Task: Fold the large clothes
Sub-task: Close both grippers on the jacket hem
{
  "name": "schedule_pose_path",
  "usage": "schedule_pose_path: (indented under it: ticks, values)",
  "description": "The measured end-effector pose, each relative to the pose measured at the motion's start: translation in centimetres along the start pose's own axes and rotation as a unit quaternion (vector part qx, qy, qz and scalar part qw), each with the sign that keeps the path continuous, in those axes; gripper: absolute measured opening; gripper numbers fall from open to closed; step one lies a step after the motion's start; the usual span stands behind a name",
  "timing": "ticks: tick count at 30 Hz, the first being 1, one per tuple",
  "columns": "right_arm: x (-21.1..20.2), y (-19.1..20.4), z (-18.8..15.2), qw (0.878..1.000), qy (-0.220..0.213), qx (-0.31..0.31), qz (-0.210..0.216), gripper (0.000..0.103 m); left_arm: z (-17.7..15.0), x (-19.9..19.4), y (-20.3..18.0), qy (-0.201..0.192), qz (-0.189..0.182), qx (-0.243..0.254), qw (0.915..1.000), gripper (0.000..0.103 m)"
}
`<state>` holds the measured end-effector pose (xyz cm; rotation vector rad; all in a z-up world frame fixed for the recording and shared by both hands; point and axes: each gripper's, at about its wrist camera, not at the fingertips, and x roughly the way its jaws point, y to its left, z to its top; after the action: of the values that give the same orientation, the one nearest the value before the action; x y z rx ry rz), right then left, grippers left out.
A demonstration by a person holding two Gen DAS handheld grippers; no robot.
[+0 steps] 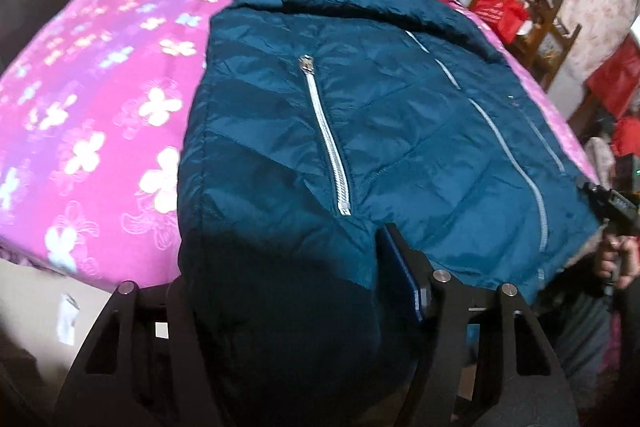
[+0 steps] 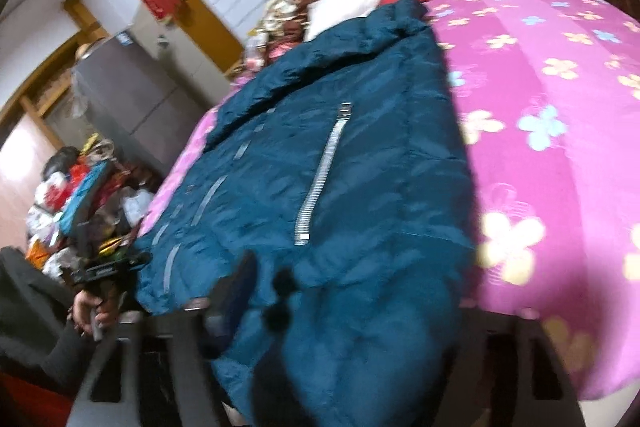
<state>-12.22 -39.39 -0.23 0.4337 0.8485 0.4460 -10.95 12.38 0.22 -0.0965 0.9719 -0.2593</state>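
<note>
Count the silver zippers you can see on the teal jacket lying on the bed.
3. One short pocket zipper on the teal jacket's left panel, one long front zipper down the middle, and one fainter pocket zipper near the right edge. Others may be hidden underneath.

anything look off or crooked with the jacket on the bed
Nothing looks damaged or spilled. The teal quilted puffer jacket lies front up on the pink flowered bedspread, but at a slant, with its near hem bunched between the fingers of each tool. Its silver pocket zipper is closed.

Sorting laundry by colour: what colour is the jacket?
Dark teal jacket with silver zips, clearest in the left wrist view.
</note>
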Motion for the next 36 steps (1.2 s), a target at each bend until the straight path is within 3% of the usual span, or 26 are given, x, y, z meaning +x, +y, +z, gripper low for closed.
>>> schedule_pose_path:
  ticks: [2, 8, 15, 21, 26, 27, 29, 31, 36]
  values:
    - [-0.1, 0.0, 0.0, 1.0, -0.002, -0.001, -0.02, 0.031, -0.2, 0.1, -0.1, -0.012, 0.016, -0.005, 0.9998, 0.063]
    - [0.5, 2.1, -0.6, 0.994, -0.014, -0.064, -0.089, 0.028, -0.2, 0.2, 0.4, -0.026, 0.031, -0.029, 0.9988, 0.064]
    - [0.2, -0.1, -0.6, 1.0, -0.018, -0.004, -0.008, 0.029, -0.6, -0.8, 2.3, -0.038, -0.011, -0.095, 0.9947, 0.064]
    - [0.3, 0.3, -0.8, 1.0, -0.009, 0.002, 0.011, 0.033, -1.3, -1.3, 1.8, -0.04, -0.018, -0.085, 0.9954, 0.063]
    - [1.2, 0.7, -0.3, 1.0, -0.012, -0.014, 0.017, 0.034, -1.3, -1.1, 1.6, -0.052, 0.003, -0.096, 0.994, 0.063]
    - [1.3, 1.0, -0.4, 1.0, -0.012, -0.023, 0.01, 0.034, -1.3, -1.1, 1.6, -0.055, 0.008, -0.105, 0.993, 0.061]
    - [1.5, 1.7, -0.5, 0.999, -0.014, -0.044, -0.01, 0.033, -1.4, -1.1, 1.6, -0.059, 0.026, -0.117, 0.991, 0.044]
    - [1.5, 1.9, -0.6, 0.998, -0.02, -0.051, -0.021, 0.031, -1.4, -1.0, 1.7, -0.062, 0.036, -0.13, 0.989, 0.035]
    - [1.4, 1.9, -0.8, 0.998, -0.026, -0.051, -0.032, 0.031, -1.3, -0.8, 1.5, -0.062, 0.048, -0.132, 0.9881, 0.034]
